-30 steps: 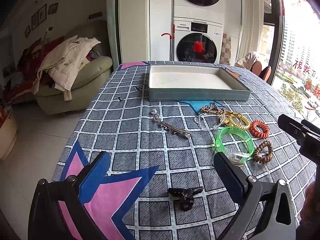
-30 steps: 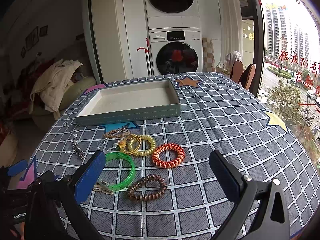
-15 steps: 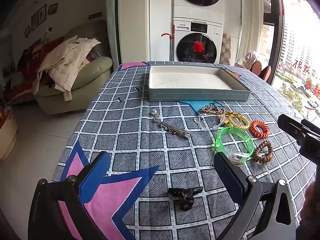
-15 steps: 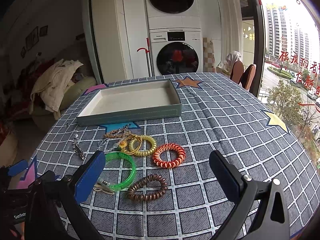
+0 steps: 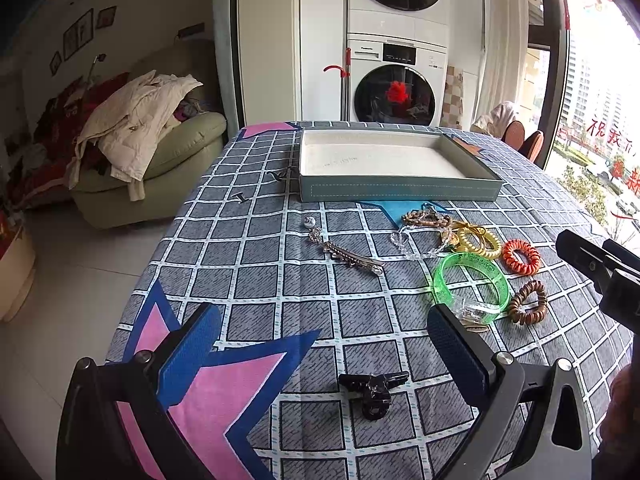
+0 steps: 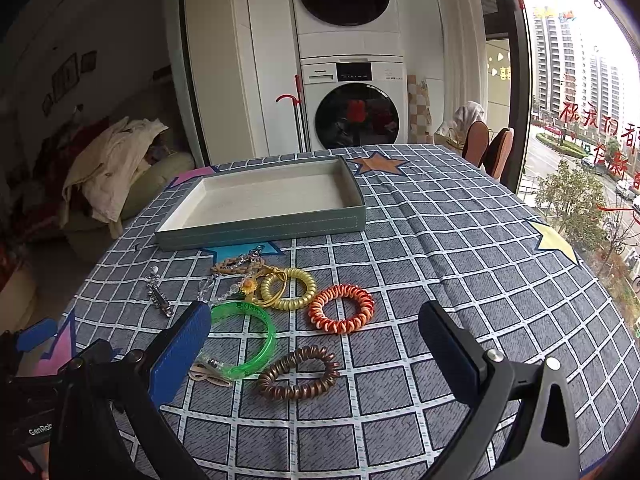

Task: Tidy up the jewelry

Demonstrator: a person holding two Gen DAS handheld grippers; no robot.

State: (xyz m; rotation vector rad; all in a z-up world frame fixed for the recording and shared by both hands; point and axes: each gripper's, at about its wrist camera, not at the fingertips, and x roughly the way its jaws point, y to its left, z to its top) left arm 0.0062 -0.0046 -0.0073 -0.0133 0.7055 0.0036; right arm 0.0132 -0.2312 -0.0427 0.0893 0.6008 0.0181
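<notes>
Nothing has shifted across the last second that I can find: I have both tools parked in the same spots, so sorting has not started. My left gripper (image 5: 320,344) gapes wide and empty at lower centre, the black hair clip (image 5: 372,390) lying between its fingers on the tablecloth (image 5: 256,256). My right gripper (image 6: 316,344) is equally wide and empty, over the brown coil tie (image 6: 298,372) and green bangle (image 6: 244,340). At upper centre, the teal tray (image 6: 260,230) holds nothing.
</notes>
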